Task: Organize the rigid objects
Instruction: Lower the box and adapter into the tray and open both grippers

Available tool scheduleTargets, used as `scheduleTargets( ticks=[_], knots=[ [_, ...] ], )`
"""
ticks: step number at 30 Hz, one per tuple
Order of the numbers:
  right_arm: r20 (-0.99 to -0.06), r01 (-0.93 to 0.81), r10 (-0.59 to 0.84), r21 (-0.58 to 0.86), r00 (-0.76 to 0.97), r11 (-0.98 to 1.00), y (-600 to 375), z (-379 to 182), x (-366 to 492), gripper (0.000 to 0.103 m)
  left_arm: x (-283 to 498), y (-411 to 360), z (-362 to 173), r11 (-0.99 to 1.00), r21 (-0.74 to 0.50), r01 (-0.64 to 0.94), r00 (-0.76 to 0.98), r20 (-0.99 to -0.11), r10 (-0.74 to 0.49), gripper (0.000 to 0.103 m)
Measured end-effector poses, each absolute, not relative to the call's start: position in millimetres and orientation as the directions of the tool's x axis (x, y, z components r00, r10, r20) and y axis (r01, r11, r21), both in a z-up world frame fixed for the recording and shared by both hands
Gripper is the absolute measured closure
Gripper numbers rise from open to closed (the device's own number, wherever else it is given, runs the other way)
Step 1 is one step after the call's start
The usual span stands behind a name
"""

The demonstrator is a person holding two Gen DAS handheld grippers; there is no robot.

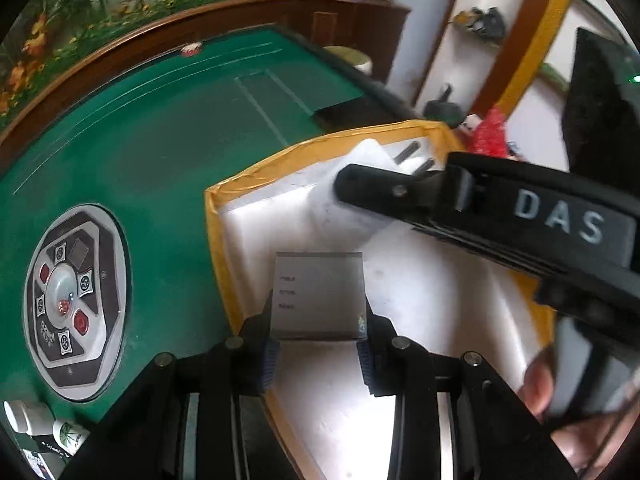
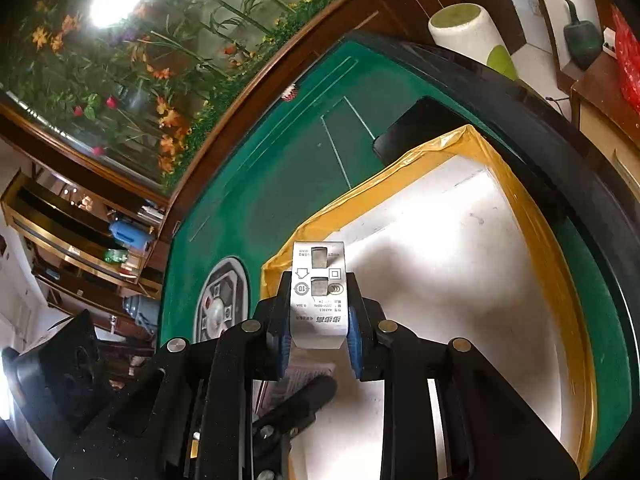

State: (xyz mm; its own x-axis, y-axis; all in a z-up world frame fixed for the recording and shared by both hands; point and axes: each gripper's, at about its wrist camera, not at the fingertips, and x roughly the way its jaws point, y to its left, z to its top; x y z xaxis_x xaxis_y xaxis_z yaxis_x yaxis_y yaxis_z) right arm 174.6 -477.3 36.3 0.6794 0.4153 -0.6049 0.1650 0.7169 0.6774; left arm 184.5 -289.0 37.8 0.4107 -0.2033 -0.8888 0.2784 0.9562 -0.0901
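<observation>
On the green felt surface [image 1: 160,152] sits a white box with yellow-taped rim [image 1: 256,168], placed toward the near right corner; both grippers hang over its open interior. The left gripper [image 1: 318,354] has its fingers [image 1: 270,364] narrowly parted and pressed on the flanks of a small grey block with printed lines [image 1: 318,294], held above the box floor. The right gripper [image 2: 318,344] – fingers [image 2: 354,344] almost together – clamps a white plug adapter [image 2: 318,300], its two flat pins facing the camera; in the left view the same adapter shows at the tip of the right gripper near the far corner of the box.

A round control panel with dice dome [image 1: 70,304] is set in the middle of the felt. A black pocket [image 1: 344,114] lies at the edge just beyond the box. The surface has a dark raised rim. Behind it – a wood-framed flower mural [image 2: 132,64], a white-and-green stool [image 2: 472,36], and wooden shelving [image 2: 80,240] with bottles.
</observation>
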Motion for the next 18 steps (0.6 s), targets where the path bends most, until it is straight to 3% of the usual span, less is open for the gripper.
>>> scheduleTargets(
  ticks=[6, 12, 18],
  knots=[
    [-0.668, 0.200, 0.370, 0.616, 0.646, 0.762, -477, 26, 185, 0.081, 191, -286, 26, 0.958, -0.142, 0.251, 0.389, -0.891, -0.234, 0.068],
    [-0.738, 0.255, 0.258, 0.504, 0.624, 0.825, -485, 36, 186, 0.075, 192, -290, 24, 0.952, -0.175, 0.250, 0.391, -0.881, -0.265, 0.067],
    [-0.755, 0.273, 0.179, 0.431, 0.631, 0.860, -492, 49, 180, 0.075, 192, -285, 27, 0.941, -0.228, 0.251, 0.390, -0.866, -0.314, 0.056]
  ],
)
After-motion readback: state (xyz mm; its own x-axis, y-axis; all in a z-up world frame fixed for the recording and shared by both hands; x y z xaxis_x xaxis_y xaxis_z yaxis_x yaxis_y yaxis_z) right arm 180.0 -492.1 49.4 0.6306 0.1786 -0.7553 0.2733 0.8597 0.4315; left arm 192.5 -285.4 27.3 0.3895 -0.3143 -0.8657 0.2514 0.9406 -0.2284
